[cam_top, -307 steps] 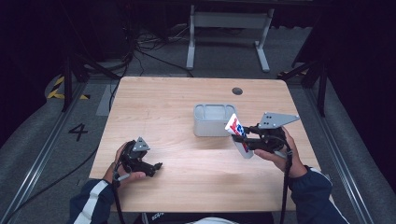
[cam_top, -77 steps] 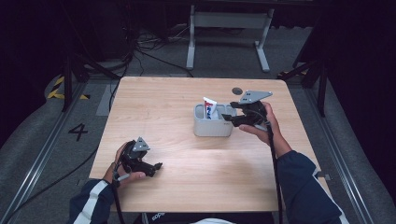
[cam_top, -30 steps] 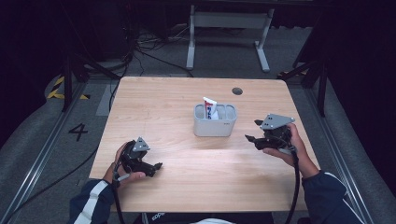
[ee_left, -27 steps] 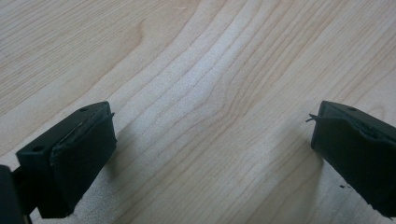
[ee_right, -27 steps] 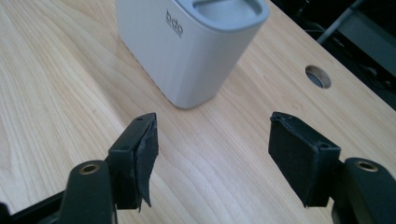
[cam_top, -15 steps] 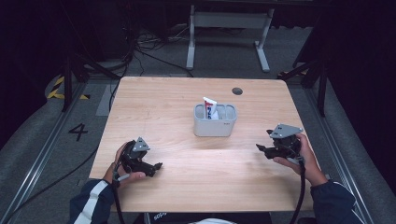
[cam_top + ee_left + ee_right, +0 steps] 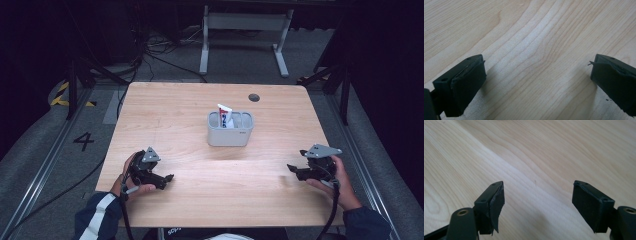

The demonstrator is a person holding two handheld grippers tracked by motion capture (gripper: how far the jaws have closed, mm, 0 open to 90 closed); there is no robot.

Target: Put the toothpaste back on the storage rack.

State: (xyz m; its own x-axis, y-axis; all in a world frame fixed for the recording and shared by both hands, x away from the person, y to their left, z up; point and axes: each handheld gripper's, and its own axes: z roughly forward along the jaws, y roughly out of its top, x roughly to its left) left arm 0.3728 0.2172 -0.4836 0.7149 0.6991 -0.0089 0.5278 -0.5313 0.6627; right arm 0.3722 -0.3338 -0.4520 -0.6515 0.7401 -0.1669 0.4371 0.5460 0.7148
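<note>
A grey holder (image 7: 230, 129) stands near the middle of the wooden counter (image 7: 175, 110), a little toward twelve o'clock from centre. It is an open-topped tub with rounded corners. A white tube (image 7: 225, 115) with a red and blue print stands upright in it, toward the holder's nine o'clock side, and its top end rises above the rim. Whether the holder is split into compartments is hard to tell from the high view.

The right gripper (image 7: 299, 172) rests low over the counter at about four o'clock from the holder, well apart from it, held in the person's right hand (image 7: 336, 180) near the counter's three o'clock edge. Its fingers (image 7: 491, 203) stand wide apart with nothing between them, and its own view shows bare wood grain in the gap. The grey plate on top of it catches the light.

The left gripper (image 7: 165, 180) sits at about eight o'clock from the holder, also well apart, in the left hand (image 7: 131, 176) near the counter's six o'clock edge. Its fingers (image 7: 464, 83) are spread just as wide over empty wood, close to the surface.

A small dark round spot (image 7: 254, 97) lies on the counter at about one o'clock from the holder, near the far edge. A cable trails from each gripper toward the person.
</note>
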